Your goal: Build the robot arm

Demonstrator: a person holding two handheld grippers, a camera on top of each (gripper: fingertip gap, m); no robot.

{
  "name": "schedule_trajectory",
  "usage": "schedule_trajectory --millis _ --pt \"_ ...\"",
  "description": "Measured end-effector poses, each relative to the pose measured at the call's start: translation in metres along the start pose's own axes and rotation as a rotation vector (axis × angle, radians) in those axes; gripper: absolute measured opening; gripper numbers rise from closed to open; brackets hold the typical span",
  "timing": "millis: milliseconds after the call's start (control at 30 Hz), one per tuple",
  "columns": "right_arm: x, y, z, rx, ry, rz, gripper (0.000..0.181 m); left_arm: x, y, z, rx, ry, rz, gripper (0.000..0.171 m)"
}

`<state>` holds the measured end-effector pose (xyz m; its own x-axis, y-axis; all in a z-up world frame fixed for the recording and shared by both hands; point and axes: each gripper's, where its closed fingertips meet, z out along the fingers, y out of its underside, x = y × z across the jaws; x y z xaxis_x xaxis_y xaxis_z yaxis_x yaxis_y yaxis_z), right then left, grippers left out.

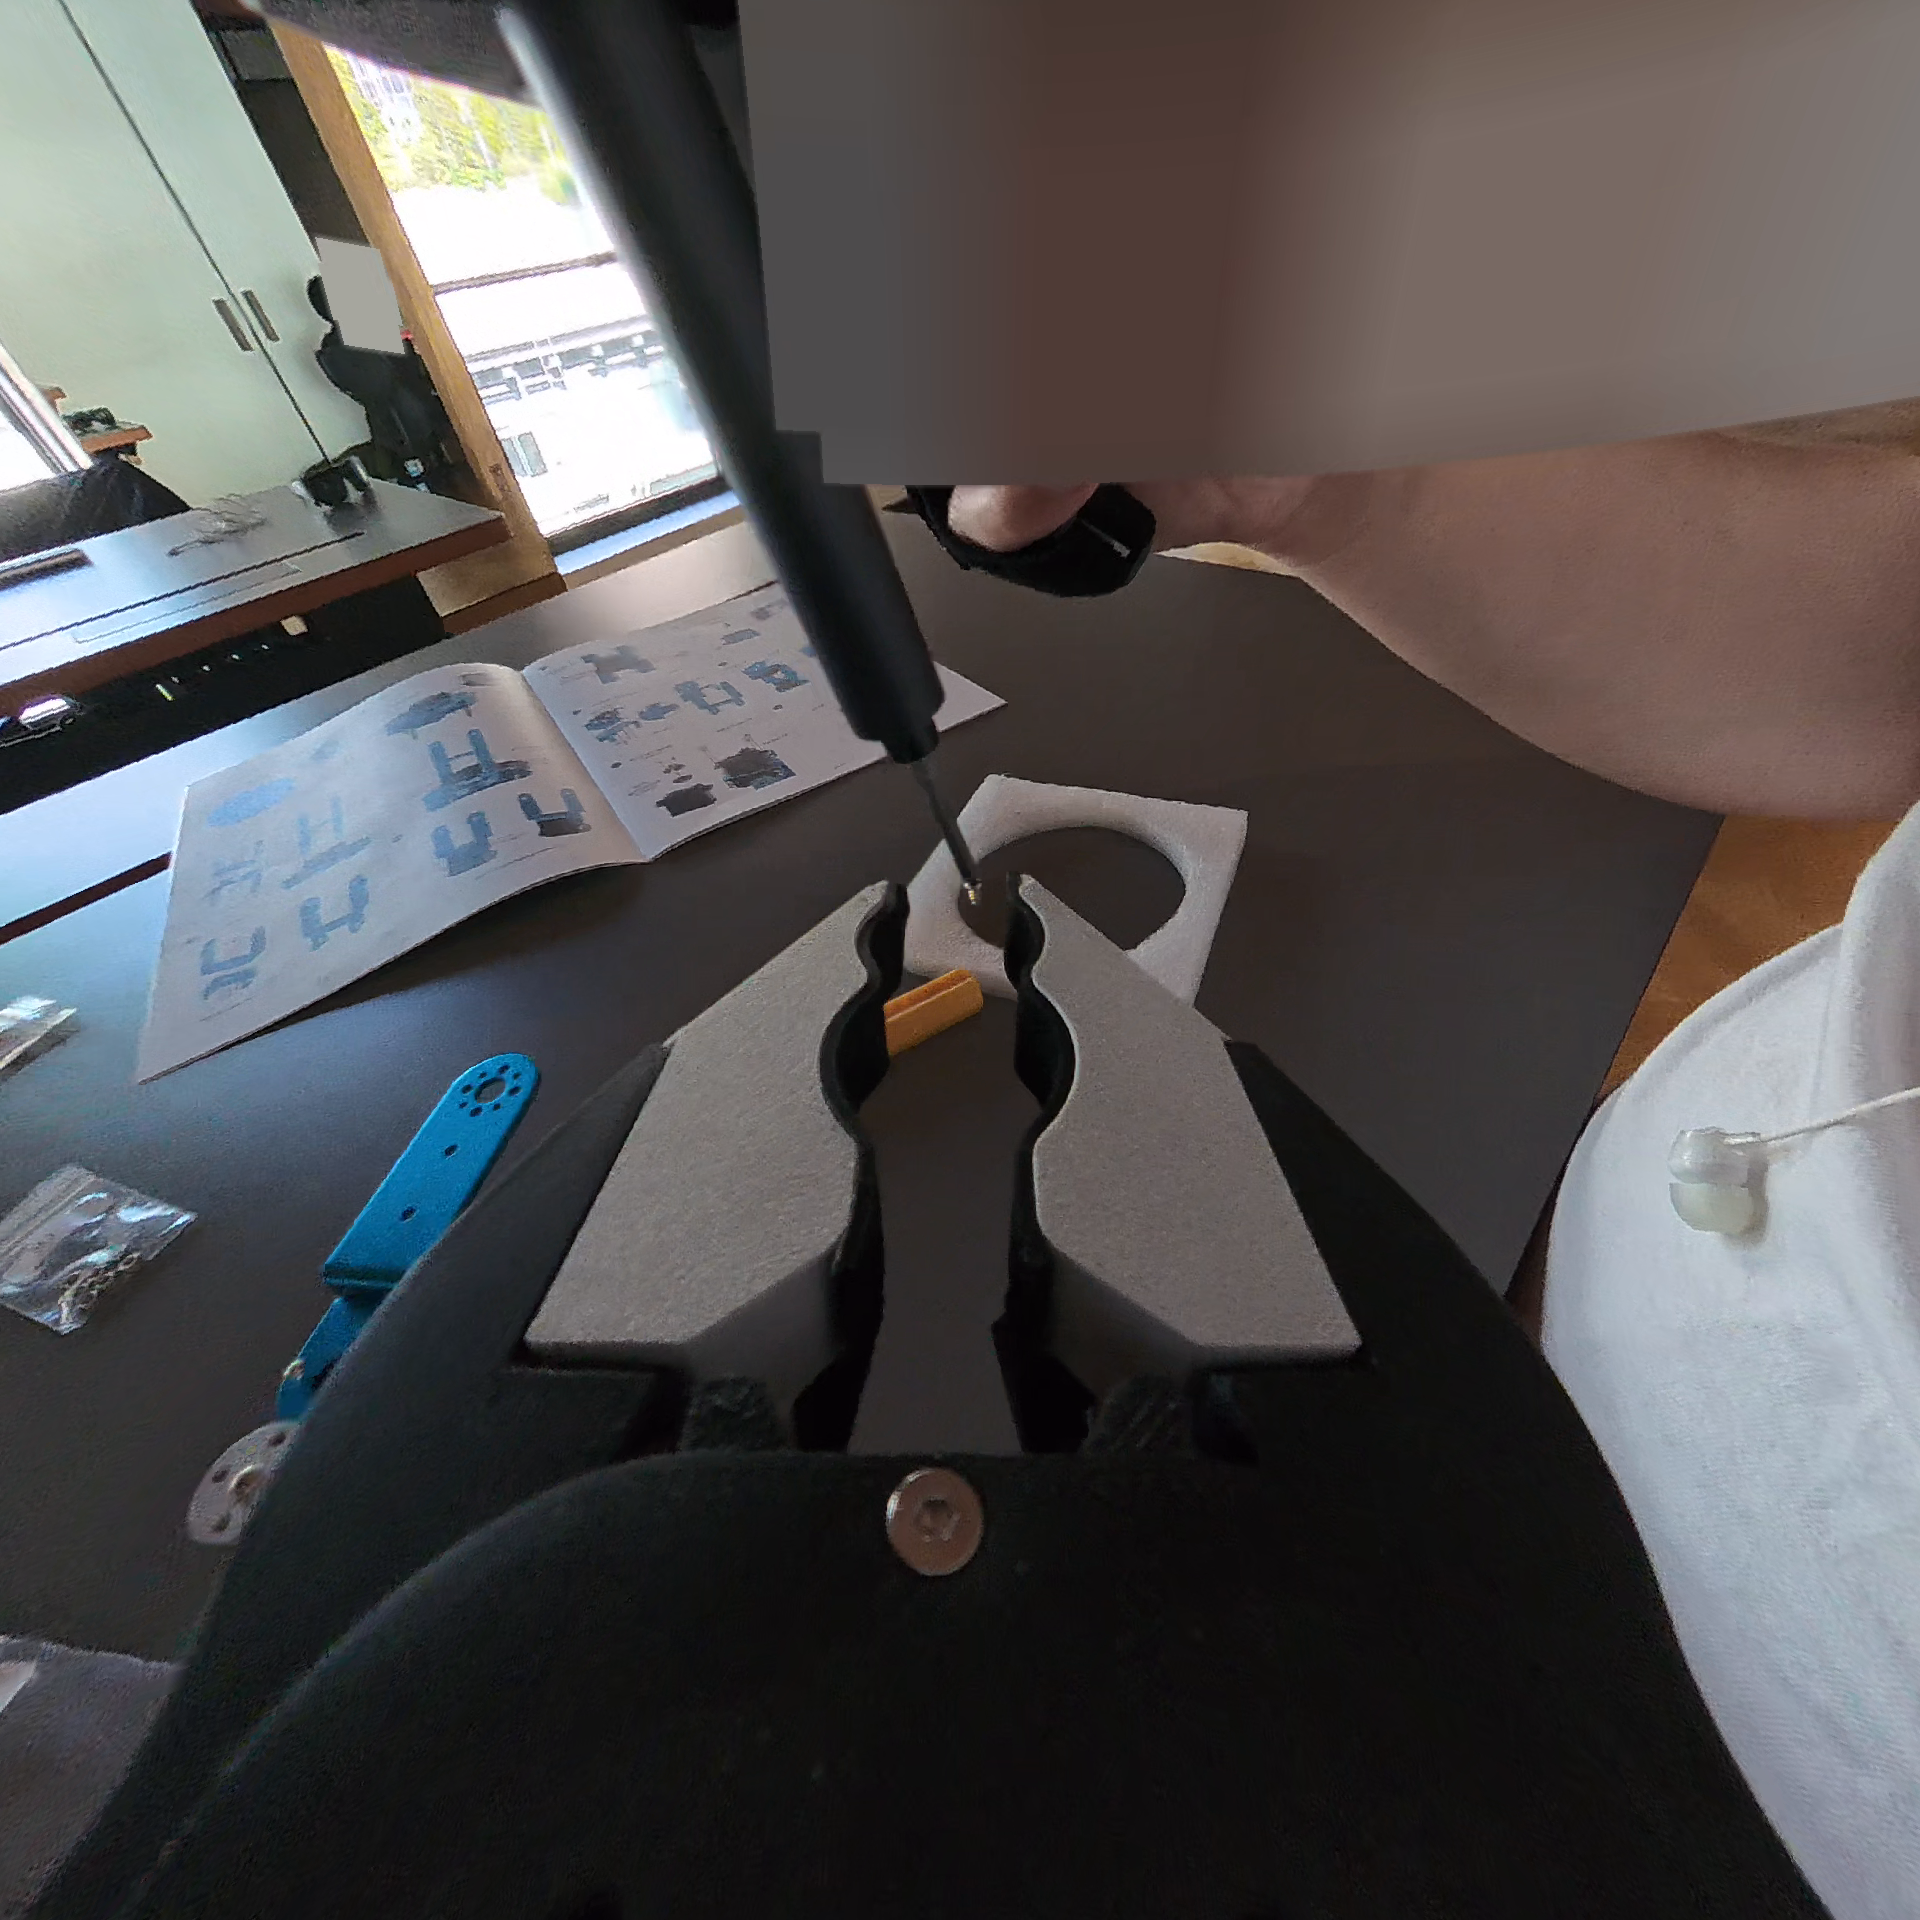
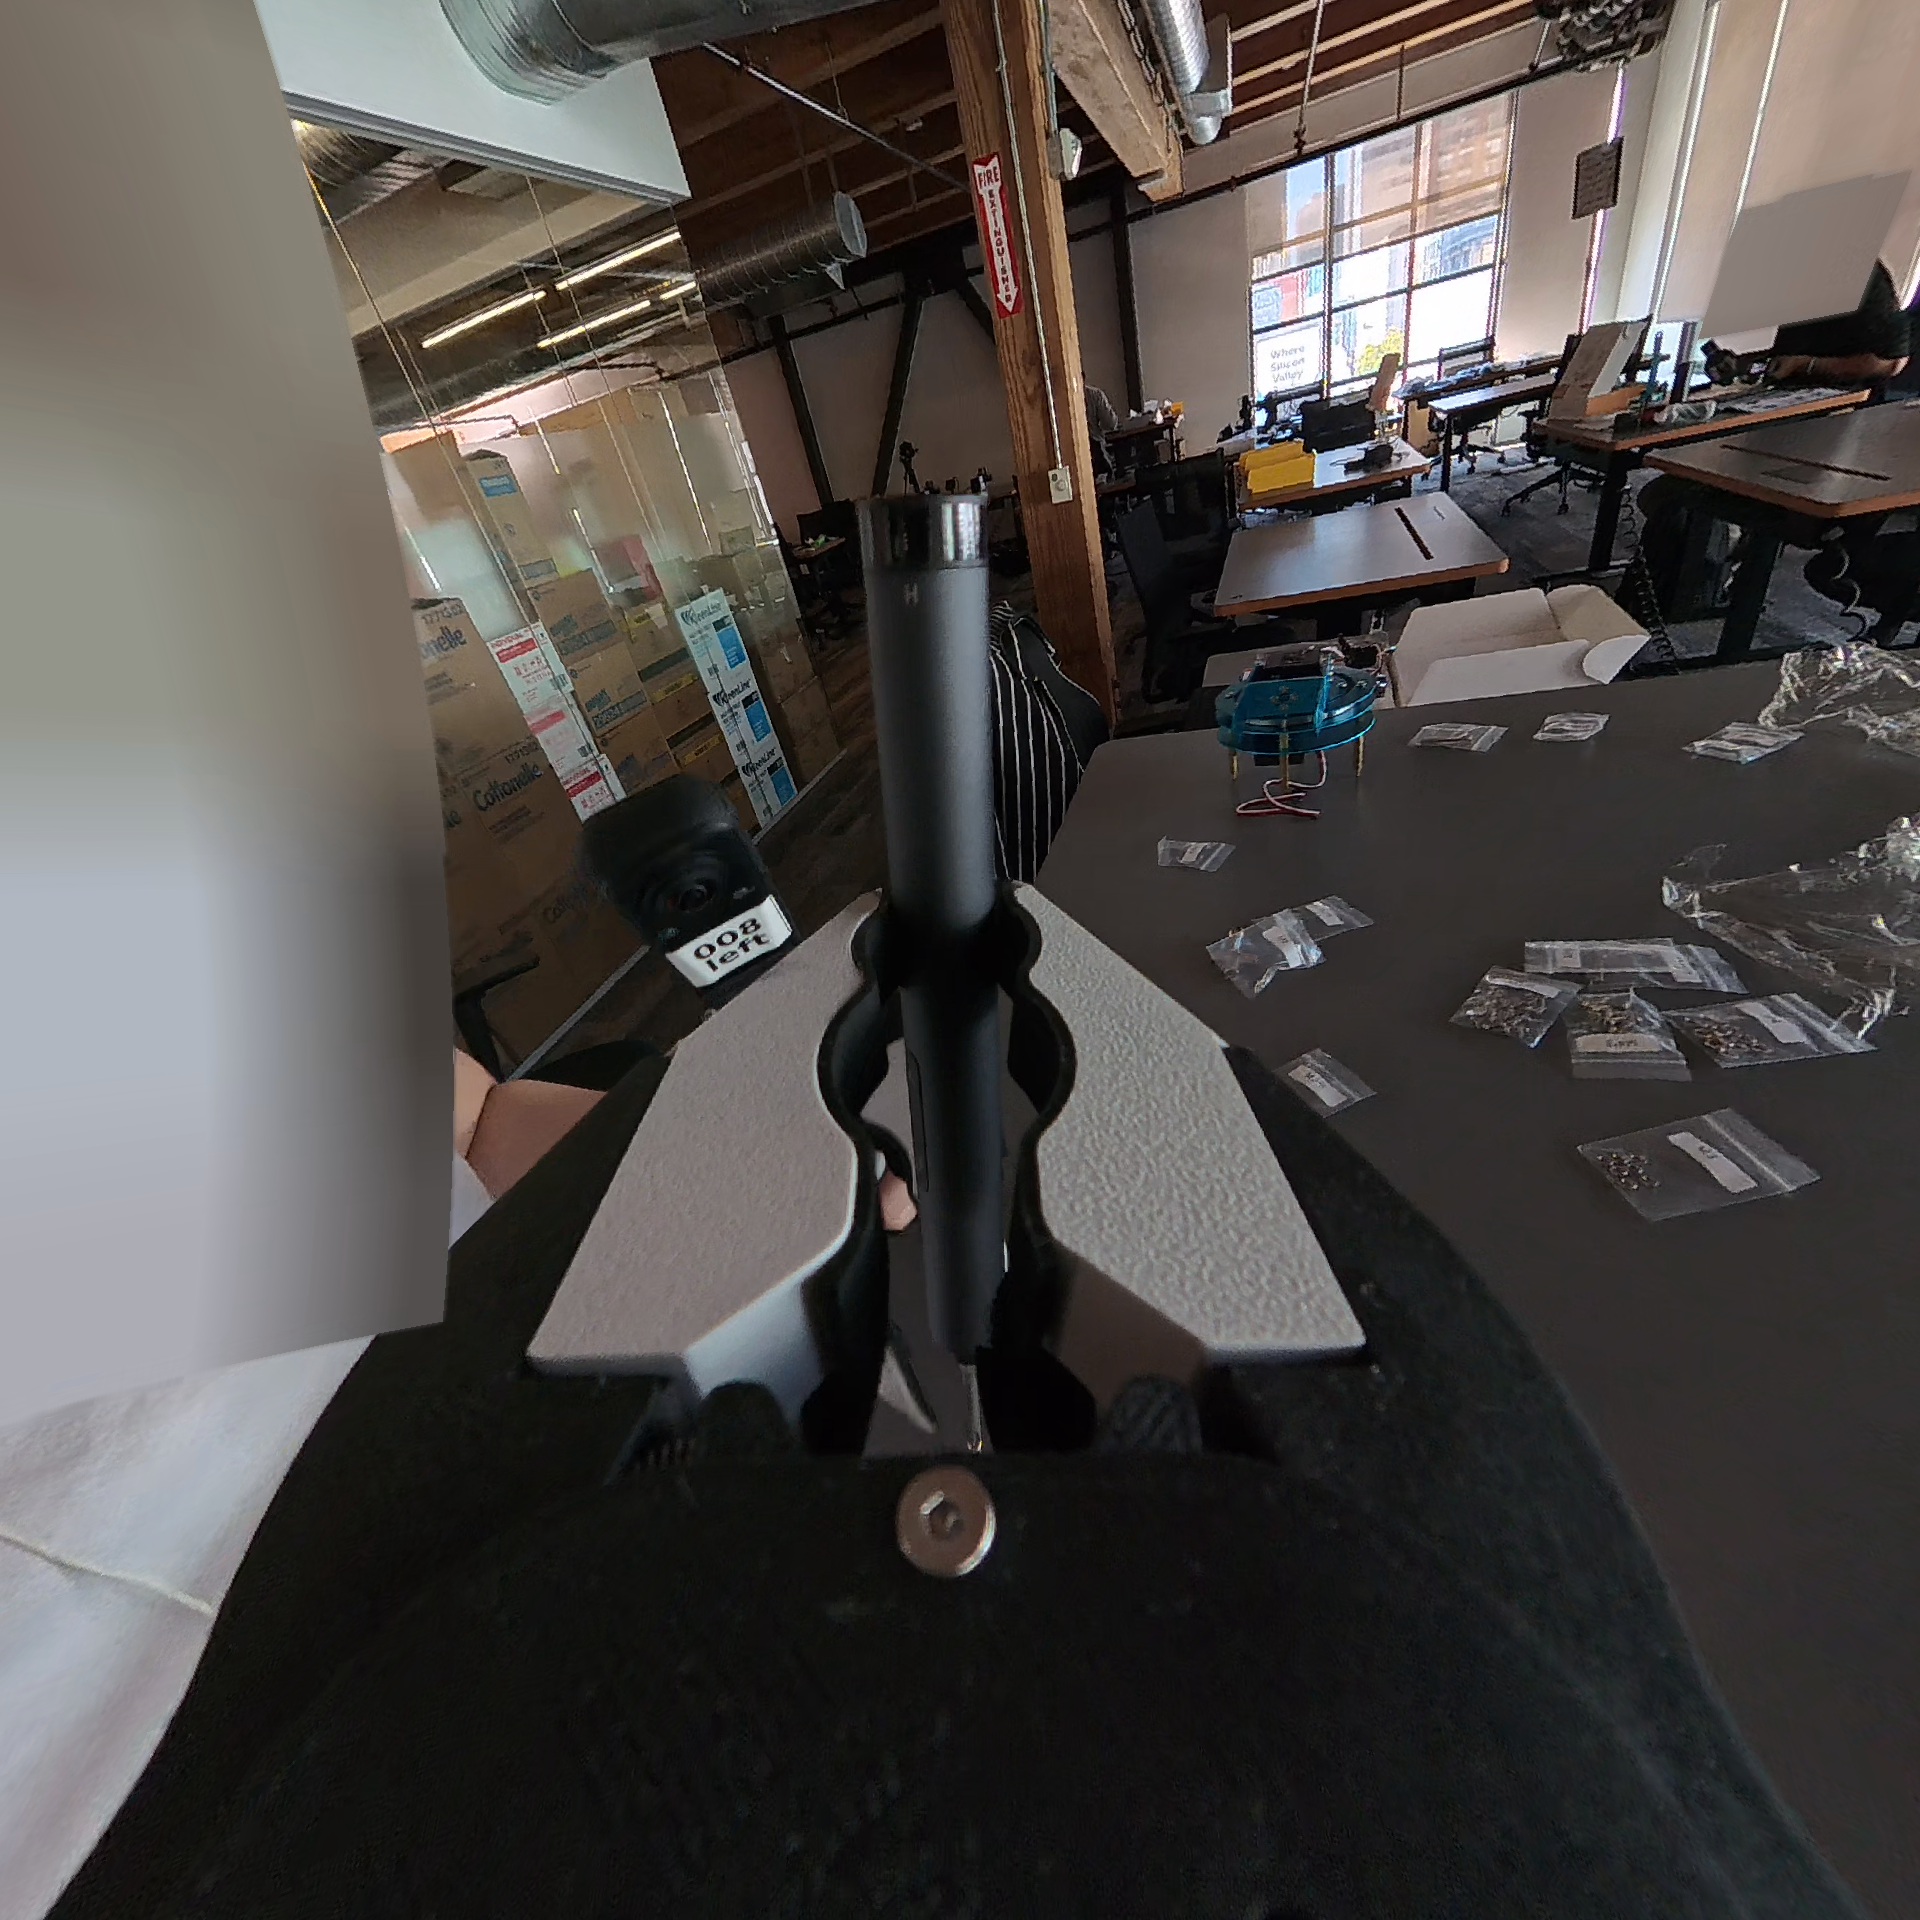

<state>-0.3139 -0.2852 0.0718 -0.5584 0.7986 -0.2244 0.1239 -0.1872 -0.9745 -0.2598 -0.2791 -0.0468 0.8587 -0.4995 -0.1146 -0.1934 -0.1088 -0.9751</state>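
Note:
My right gripper (image 2: 940, 914) is shut on a dark grey pen-shaped electric screwdriver (image 2: 928, 790), its bit pointing back toward the camera. In the left wrist view the screwdriver (image 1: 821, 582) slants down from the upper left. A small screw (image 1: 971, 888) sits on its bit tip, right between the tips of my left gripper (image 1: 956, 894). That gripper is open and holds nothing. Below it lie a white foam square with a round hole (image 1: 1195, 842) and a small orange piece (image 1: 932, 1008) on the dark table (image 1: 1351, 935).
An open instruction booklet (image 1: 499, 821), a blue metal bracket (image 1: 436, 1195) and bags of small parts (image 1: 88, 1242) lie to the left. A person's arm (image 1: 1507, 644) is at right. Farther off are several parts bags (image 2: 1621, 1008), a blue round assembly (image 2: 1294, 707) and plastic wrap (image 2: 1808, 894).

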Motion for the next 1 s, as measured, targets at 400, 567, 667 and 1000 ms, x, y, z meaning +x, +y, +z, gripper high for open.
schedule_trajectory --millis 400,567,667,1000 --pt "0.037 -0.011 0.056 0.049 -0.004 -0.061 0.017 -0.091 -0.032 -0.071 0.052 0.08 -0.245 0.045" --pt "0.059 -0.01 0.082 0.067 0.016 -0.079 0.017 -0.119 -0.026 -0.066 -0.016 0.136 -0.185 0.04" --pt "0.073 -0.002 0.093 0.053 0.05 -0.081 0.017 -0.129 -0.018 -0.058 -0.059 0.181 -0.148 0.039" --pt "0.102 0.014 0.102 0.053 0.15 -0.052 0.017 -0.14 0.002 -0.049 -0.05 0.336 -0.092 0.028"
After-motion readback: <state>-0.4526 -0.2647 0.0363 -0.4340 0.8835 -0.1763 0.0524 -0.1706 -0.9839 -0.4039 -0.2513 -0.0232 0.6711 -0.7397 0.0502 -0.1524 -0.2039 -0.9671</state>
